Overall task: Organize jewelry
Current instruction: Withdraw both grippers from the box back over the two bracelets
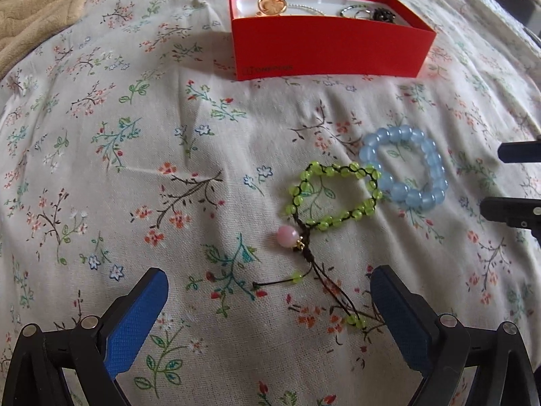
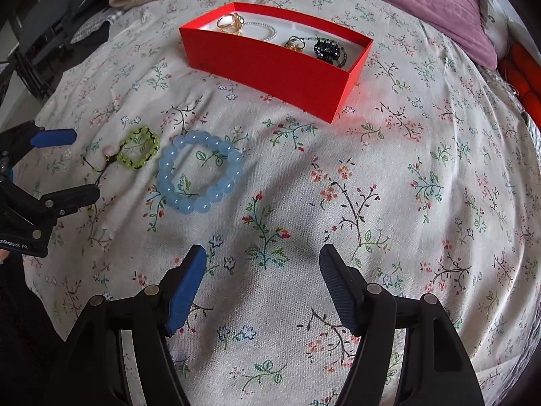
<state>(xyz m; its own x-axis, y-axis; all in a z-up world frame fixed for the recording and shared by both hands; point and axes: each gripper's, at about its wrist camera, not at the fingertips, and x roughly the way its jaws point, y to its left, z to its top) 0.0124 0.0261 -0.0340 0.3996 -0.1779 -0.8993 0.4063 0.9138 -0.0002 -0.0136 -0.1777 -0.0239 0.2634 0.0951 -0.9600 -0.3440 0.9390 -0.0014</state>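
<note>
Bracelets ahead of my 2 grippers, neither held.
My left gripper (image 1: 268, 284) stands wide over the green bracelet (image 1: 333, 196) cord; my right gripper (image 2: 263, 264) wide, blue bracelet (image 2: 200, 176) beyond its left finger.

On the floral-print bedsheet (image 2: 405, 203), the green beaded cord bracelet (image 2: 138, 149) touches the blue glass-bead bracelet (image 2: 169, 162) from its left; the red cardboard box (image 2: 270, 67) lies behind them.

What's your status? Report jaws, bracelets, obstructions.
Left gripper and right gripper: jaws open, empty. Green bracelet, blue bracelet touching on bedspread, outside red box. Nothing in the way.
</note>
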